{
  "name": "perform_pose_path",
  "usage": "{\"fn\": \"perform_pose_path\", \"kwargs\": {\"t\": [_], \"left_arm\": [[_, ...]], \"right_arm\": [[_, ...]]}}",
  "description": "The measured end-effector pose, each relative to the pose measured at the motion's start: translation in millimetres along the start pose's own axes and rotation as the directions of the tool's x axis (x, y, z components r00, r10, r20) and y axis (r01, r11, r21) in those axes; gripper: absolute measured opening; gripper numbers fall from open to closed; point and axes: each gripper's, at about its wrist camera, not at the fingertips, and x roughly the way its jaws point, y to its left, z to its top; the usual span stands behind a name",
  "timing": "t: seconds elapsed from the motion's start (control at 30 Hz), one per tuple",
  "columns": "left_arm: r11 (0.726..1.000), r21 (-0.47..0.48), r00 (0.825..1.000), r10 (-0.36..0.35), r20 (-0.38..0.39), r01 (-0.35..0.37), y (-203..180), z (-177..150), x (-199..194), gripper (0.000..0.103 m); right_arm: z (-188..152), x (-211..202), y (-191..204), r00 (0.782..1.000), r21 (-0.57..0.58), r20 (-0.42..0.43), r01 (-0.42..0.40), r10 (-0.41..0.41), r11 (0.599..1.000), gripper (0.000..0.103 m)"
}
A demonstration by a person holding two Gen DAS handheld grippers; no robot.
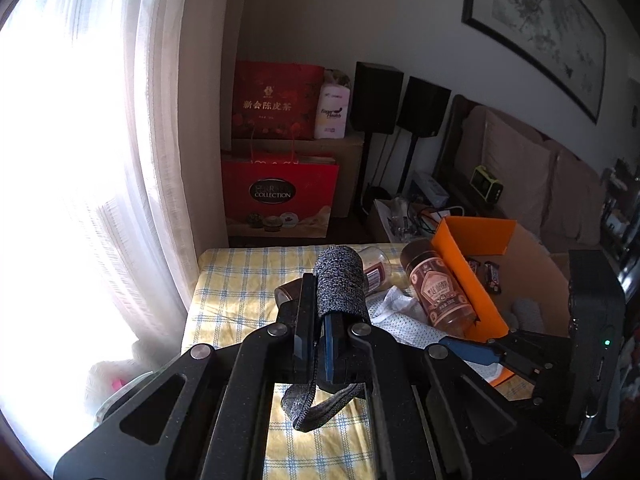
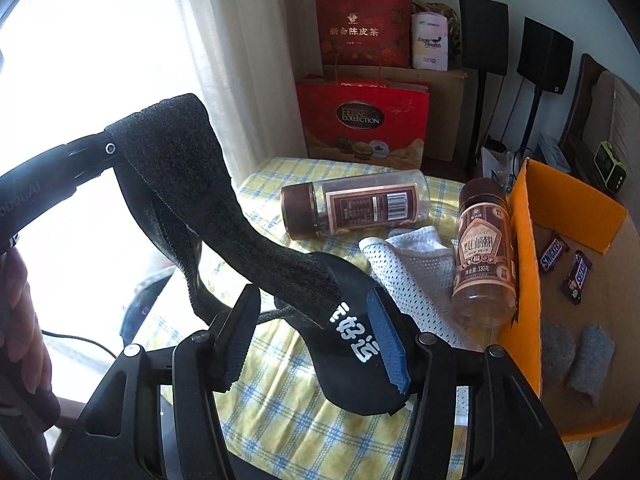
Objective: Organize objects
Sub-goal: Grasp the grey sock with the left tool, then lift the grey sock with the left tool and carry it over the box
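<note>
With the left gripper [image 1: 324,292], pinches one end of the dark sock [image 2: 168,184], jaws fully closed on the fabric. With the right gripper [image 2: 312,292], grips nothing: stands half wide, with the sock's black, white-lettered end lying loose between the jaws and clear of the near pad.

Hangs stretched in the air between the two tools, above the yellow checked cloth [image 2: 288,420] and left of the cardboard box [image 2: 568,200].

Looks like a fold or roll before stowing, judging by the two rolled grey socks [image 2: 588,360] already in the box beside the Snickers bars [image 2: 554,256].

To do it well: keep the left pinch firm. Close the right jaws squarely across the lettered end rather than on an edge. Bring the ends together without letting the middle sag onto the lying bottle [image 2: 356,208] or the white mesh cloth [image 2: 408,264]. Pass clear of the bottle [image 2: 484,256] leaning by the orange flap, likely to roll if nudged. Release only above the box floor.
</note>
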Motion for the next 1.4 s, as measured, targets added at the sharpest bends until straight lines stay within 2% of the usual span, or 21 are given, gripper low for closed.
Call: {"fn": "perform_pose_path", "kwargs": {"t": [0.3, 0.47, 0.67, 0.8, 1.0, 1.17, 1.27, 1.4], "left_arm": [[1.0, 0.011, 1.0, 0.004, -0.01, -0.003, -11.8, -3.7, 0.5, 0.003], [1.0, 0.015, 1.0, -0.01, -0.012, 0.01, -17.8, -4.4, -1.2, 0.003], [0.998, 0.015, 0.998, -0.066, 0.0, 0.066, -26.5, 0.1, -14.9, 0.003], [0.993, -0.007, 0.993, -0.122, 0.007, 0.122, -26.3, 6.7, -25.8, 0.003], [0.989, -0.029, 0.989, -0.144, 0.017, 0.145, -19.3, 12.9, -32.8, 0.003], [0.995, -0.021, 0.995, -0.095, 0.02, 0.095, -16.3, 10.1, -26.8, 0.003], [0.998, -0.022, 0.999, -0.054, 0.008, 0.054, -10.6, 5.6, -19.0, 0.003], [0.999, -0.03, 1.0, -0.011, -0.019, 0.011, -0.9, -1.8, -4.4, 0.003]], "right_arm": [[-12.6, -2.4, 8.1, 0.998, 0.007, 0.001, -0.068, 0.068, 0.998, 0.058], [-21.5, 0.8, 12.4, 0.998, 0.0, 0.003, -0.062, 0.062, 0.998, 0.058], [-16.5, 9.2, -8.3, 0.999, 0.036, 0.028, 0.031, -0.032, 0.999, 0.058], [-8.1, 12.8, -30.4, 0.992, 0.079, 0.05, 0.108, -0.112, 0.991, 0.058], [1.4, 1.0, -65.2, 0.98, 0.185, 0.095, 0.156, -0.176, 0.97, 0.054], [3.6, -9.3, -74.7, 0.949, 0.175, 0.108, 0.274, -0.295, 0.946, 0.05], [2.1, -15.5, -87.1, 0.938, 0.194, 0.098, 0.308, -0.331, 0.931, 0.048], [3.0, -30.1, -104.4, 0.914, 0.226, 0.107, 0.362, -0.392, 0.904, 0.048]]}}
